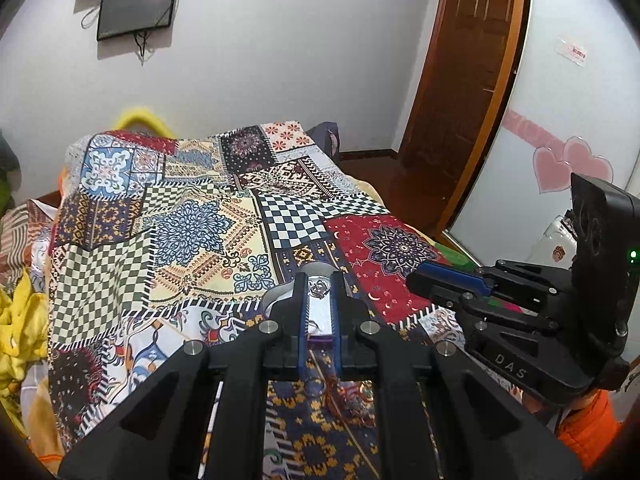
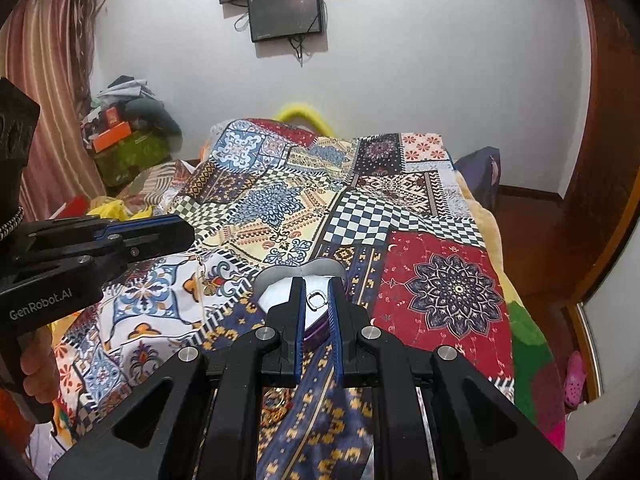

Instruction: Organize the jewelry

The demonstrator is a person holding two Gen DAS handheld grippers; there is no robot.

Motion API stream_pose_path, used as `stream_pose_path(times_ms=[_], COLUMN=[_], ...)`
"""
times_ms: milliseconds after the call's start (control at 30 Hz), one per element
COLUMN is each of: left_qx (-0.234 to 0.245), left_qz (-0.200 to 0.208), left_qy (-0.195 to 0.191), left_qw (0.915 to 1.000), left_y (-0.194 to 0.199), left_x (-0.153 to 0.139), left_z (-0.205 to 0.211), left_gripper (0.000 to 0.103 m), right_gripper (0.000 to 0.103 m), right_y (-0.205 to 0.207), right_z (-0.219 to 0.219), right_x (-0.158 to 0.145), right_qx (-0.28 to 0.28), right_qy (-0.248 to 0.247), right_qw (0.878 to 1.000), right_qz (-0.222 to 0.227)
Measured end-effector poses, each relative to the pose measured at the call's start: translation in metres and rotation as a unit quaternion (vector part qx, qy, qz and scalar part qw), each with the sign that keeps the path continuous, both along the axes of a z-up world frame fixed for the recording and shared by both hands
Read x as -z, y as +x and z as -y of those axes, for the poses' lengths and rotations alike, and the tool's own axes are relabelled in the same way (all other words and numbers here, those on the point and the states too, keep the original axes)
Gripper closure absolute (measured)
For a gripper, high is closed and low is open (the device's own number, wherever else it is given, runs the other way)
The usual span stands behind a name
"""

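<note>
A heart-shaped jewelry box [image 2: 298, 276], silver inside with a purple base, sits open on the patchwork bedspread [image 1: 192, 220]. In the left wrist view my left gripper [image 1: 319, 286] has its jaws narrowly apart over the box [image 1: 280, 294], with a dark ornate piece of jewelry [image 1: 318, 289] between the fingertips. In the right wrist view my right gripper [image 2: 317, 294] has its jaws narrowly apart over the box, with a small ring [image 2: 316, 301] lying in the box between them. A thin chain with a gold pendant [image 2: 207, 289] hangs below the left gripper [image 2: 176, 236].
More jewelry lies on the cloth under the grippers [image 1: 340, 392] [image 2: 276, 400]. Yellow fabric [image 1: 20, 320] lies left of the bed. A wooden door [image 1: 460, 80] and a wardrobe with pink hearts [image 1: 568, 164] stand to the right. Clutter [image 2: 128, 132] is piled at the far left.
</note>
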State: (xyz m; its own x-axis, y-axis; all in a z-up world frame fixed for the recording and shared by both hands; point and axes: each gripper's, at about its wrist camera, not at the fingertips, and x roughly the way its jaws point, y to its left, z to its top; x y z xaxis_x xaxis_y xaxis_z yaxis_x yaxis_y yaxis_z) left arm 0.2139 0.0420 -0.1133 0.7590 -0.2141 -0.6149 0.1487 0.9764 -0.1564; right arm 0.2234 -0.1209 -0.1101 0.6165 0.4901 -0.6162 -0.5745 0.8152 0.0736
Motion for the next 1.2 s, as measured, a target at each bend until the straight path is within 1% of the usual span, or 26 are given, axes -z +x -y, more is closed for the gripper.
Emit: stream_pose_path(times_ms=[267, 400, 667, 767, 933, 1133, 1200], left_qx=[0.011, 0.016, 0.030, 0.030, 0.033, 0.016, 0.010], left_qz=[-0.024, -0.035, -0.081, -0.093, -0.093, -0.084, -0.082], left_qy=[0.001, 0.005, -0.005, -0.001, 0.003, 0.011, 0.014], left_qw=[0.9996, 0.9992, 0.9962, 0.9953, 0.9951, 0.9962, 0.9965], left_y=[0.034, 0.045, 0.066, 0.069, 0.068, 0.058, 0.054], left_x=[0.019, 0.029, 0.057, 0.065, 0.066, 0.058, 0.055], left_z=[0.002, 0.005, 0.003, 0.004, 0.000, -0.011, -0.014], left_gripper=[0.094, 0.094, 0.094, 0.094, 0.094, 0.087, 0.084], right_gripper=[0.093, 0.093, 0.093, 0.093, 0.093, 0.093, 0.091], right_y=[0.027, 0.039, 0.056, 0.061, 0.064, 0.059, 0.057], right_z=[-0.009, -0.014, -0.025, -0.027, -0.028, -0.036, -0.038], right_x=[0.014, 0.021, 0.035, 0.042, 0.049, 0.051, 0.051], right_qx=[-0.027, -0.043, -0.070, -0.072, -0.078, -0.092, -0.093], right_qy=[0.000, -0.004, -0.023, -0.028, -0.033, -0.050, -0.058], right_qw=[0.999, 0.998, 0.995, 0.994, 0.992, 0.990, 0.990], right_qz=[-0.025, -0.041, -0.068, -0.080, -0.092, -0.090, -0.092])
